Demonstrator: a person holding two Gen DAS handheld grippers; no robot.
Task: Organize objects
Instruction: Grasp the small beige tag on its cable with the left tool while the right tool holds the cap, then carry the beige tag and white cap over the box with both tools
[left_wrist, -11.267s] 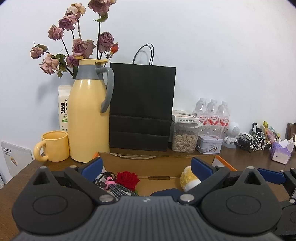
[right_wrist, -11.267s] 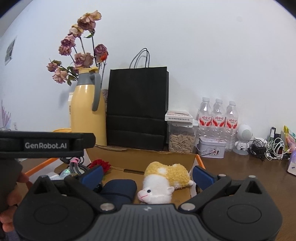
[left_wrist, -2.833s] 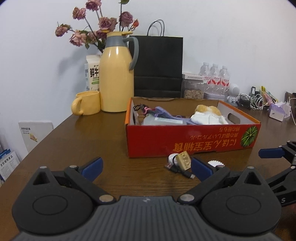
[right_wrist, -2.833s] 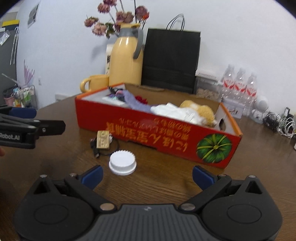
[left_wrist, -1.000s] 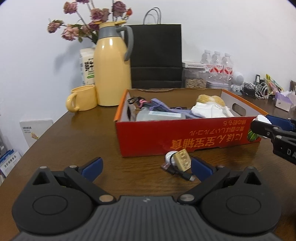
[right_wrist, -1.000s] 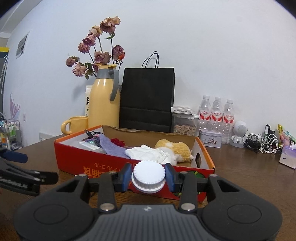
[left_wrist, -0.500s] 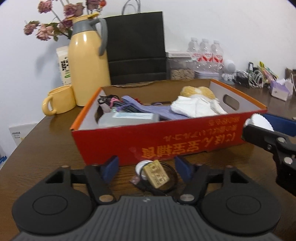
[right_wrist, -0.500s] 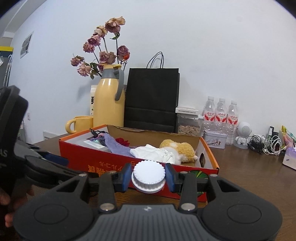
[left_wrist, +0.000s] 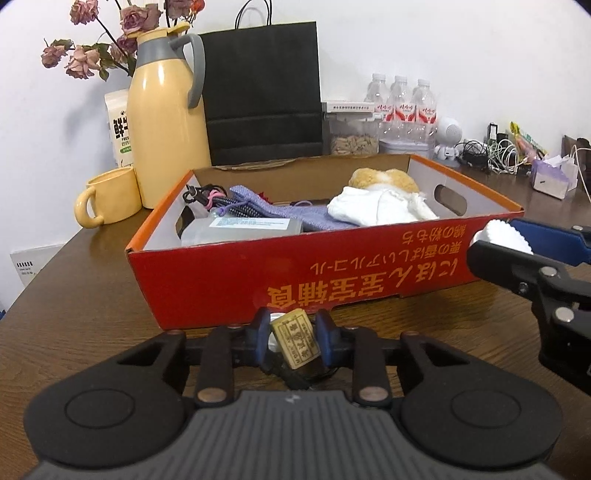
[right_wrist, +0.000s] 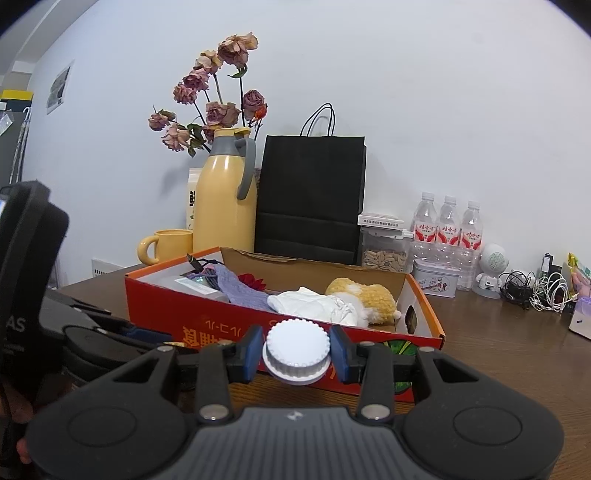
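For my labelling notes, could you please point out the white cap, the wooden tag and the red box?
white cap (right_wrist: 296, 345), right wrist view, ridged top.
wooden tag (left_wrist: 295, 339), left wrist view, printed face.
red box (left_wrist: 332, 269), left wrist view, front wall.

Surface: brown wooden table (left_wrist: 85, 295)
Resting on it: red box (left_wrist: 332, 273), yellow mug (left_wrist: 107, 199), yellow jug (left_wrist: 166, 122), black bag (left_wrist: 262, 92)

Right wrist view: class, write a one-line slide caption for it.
Right gripper clamps a white ribbed cap in front of the red cardboard box of sorted items.

black cable (left_wrist: 295, 376) under tag mostly hidden; milk carton (right_wrist: 192, 206) half hidden behind flask (right_wrist: 225, 206)
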